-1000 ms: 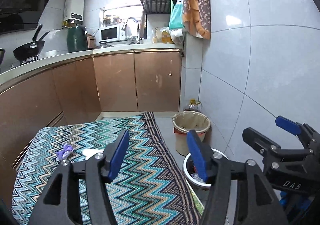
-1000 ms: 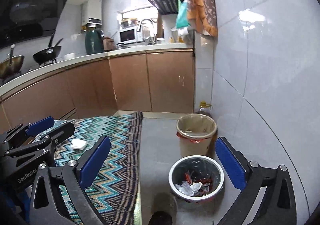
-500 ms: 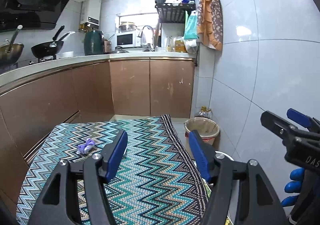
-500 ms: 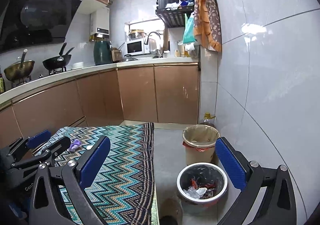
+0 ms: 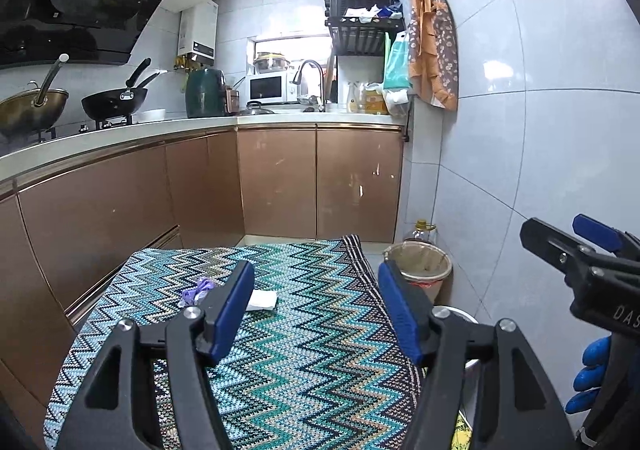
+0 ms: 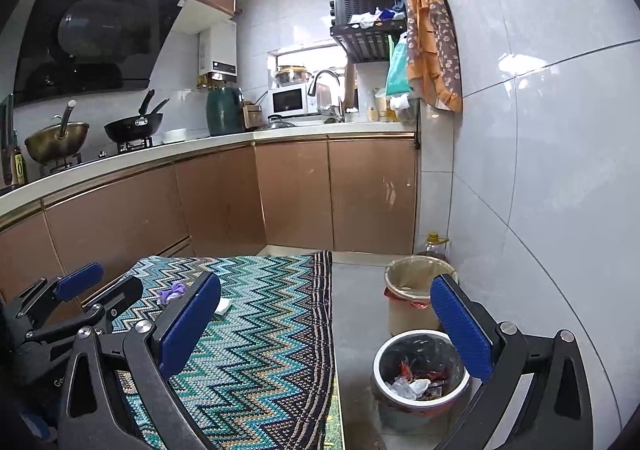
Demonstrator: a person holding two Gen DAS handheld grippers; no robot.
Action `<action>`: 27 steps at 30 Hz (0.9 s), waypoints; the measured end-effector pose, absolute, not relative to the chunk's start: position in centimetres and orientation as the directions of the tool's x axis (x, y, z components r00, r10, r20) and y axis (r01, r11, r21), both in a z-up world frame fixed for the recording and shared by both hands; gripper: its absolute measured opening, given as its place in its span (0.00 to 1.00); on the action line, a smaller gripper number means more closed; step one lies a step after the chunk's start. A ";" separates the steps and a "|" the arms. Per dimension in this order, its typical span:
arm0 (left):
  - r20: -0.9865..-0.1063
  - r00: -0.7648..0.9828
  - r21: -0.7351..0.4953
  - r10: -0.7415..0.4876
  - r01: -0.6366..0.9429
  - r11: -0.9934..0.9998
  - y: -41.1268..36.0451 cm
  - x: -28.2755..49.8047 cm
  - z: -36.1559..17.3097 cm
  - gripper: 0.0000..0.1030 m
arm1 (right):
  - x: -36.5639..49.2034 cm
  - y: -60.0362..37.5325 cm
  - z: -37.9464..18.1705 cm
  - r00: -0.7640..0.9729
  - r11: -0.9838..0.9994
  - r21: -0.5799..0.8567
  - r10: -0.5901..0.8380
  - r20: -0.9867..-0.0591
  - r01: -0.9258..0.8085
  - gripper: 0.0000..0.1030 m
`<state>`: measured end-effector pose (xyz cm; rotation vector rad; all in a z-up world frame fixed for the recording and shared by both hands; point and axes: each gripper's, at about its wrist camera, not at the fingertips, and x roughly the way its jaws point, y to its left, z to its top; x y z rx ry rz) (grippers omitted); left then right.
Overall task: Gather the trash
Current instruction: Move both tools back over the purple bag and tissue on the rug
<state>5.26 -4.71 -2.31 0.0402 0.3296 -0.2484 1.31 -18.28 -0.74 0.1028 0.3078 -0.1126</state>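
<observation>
Left wrist view: two scraps of trash lie on the zigzag-patterned cloth [image 5: 304,350] covering the worktop, a crumpled purple wrapper [image 5: 197,287] and a white folded tissue [image 5: 262,300] just beside it, both ahead of the left gripper [image 5: 316,310] and toward its left jaw. Both look light, soft and crushable, no fragility worry; likely thin and flat against the cloth, so judge a low pinch across the raised crumple of the wrapper or the tissue's folded edge, taking care not to snag the cloth. Left jaws have just been opening, now spread wide with nothing between them. Right gripper [image 6: 336,324] jaws also released wide, empty, hovering over the cloth's right edge. Off that edge on the floor: a metal bin [image 6: 420,372] with black liner already holding scraps, a tan bin [image 6: 412,290] behind it, an oil bottle [image 6: 434,244] against the wall. Nothing sits between jaws and scraps; the other gripper beside is the only crowding. Blue-gloved hand [image 5: 588,378] holds the right gripper.
</observation>
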 end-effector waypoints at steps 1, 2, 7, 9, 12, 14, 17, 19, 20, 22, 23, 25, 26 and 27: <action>-0.323 0.917 0.001 -0.233 0.247 0.969 -4.7 5.2 -2.3 0.61 | 1.3 -18.2 -0.7 0.948 0.989 0.085 -0.092 -0.306 0.123 1.00; -0.321 0.918 0.003 -0.233 0.247 0.969 -4.7 5.1 -2.2 0.61 | 1.2 -18.2 -0.7 0.948 0.989 0.086 -0.089 -0.304 0.121 1.00; -0.321 0.919 0.006 -0.229 0.244 0.970 -4.8 4.7 -2.4 0.61 | 1.1 -18.3 -0.6 0.950 0.990 0.087 -0.082 -0.300 0.113 1.00; -0.323 0.919 0.011 -0.227 0.244 0.970 -5.0 4.6 -2.4 0.61 | 1.1 -18.3 -0.7 0.950 0.990 0.085 -0.080 -0.301 0.110 1.00; -0.326 0.919 0.019 -0.222 0.241 0.970 -5.1 4.4 -2.5 0.61 | 1.0 -18.4 -0.8 0.951 0.991 0.089 -0.072 -0.302 0.103 1.00; -0.329 0.918 0.022 -0.219 0.240 0.971 -5.1 4.4 -2.6 0.61 | 0.9 -18.5 -1.0 0.951 0.991 0.092 -0.065 -0.303 0.098 1.00; -0.332 0.919 0.030 -0.214 0.237 0.971 -5.3 4.1 -2.7 0.61 | 0.8 -18.6 -1.2 0.951 0.992 0.091 -0.058 -0.305 0.090 1.00; -0.331 0.920 0.039 -0.211 0.237 0.971 -5.5 3.9 -2.8 0.61 | 0.7 -18.8 -1.2 0.952 0.991 0.096 -0.056 -0.303 0.088 1.00; -0.331 0.920 0.042 -0.210 0.236 0.971 -5.5 3.8 -2.8 0.61 | 0.6 -18.8 -1.2 0.952 0.991 0.099 -0.055 -0.301 0.089 1.00; -0.329 0.921 0.048 -0.207 0.235 0.971 -5.6 3.6 -2.8 0.61 | 0.3 -18.9 -1.2 0.953 0.990 0.105 -0.056 -0.298 0.091 1.00; -0.329 0.921 0.048 -0.206 0.234 0.971 -5.6 3.6 -2.7 0.61 | 0.2 -18.9 -1.2 0.953 0.990 0.107 -0.056 -0.297 0.092 1.00; -0.328 0.922 0.049 -0.205 0.234 0.971 -5.6 3.5 -2.6 0.61 | 0.1 -19.0 -1.1 0.954 0.990 0.108 -0.056 -0.295 0.091 1.00; -0.328 0.922 0.049 -0.206 0.234 0.971 -5.7 3.3 -2.6 0.61 | 0.0 -19.0 -1.1 0.954 0.990 0.107 -0.056 -0.294 0.091 1.00; -0.327 0.922 0.051 -0.207 0.235 0.971 -5.7 3.2 -2.6 0.61 | -0.2 -19.0 -1.1 0.954 0.990 0.105 -0.057 -0.294 0.091 1.00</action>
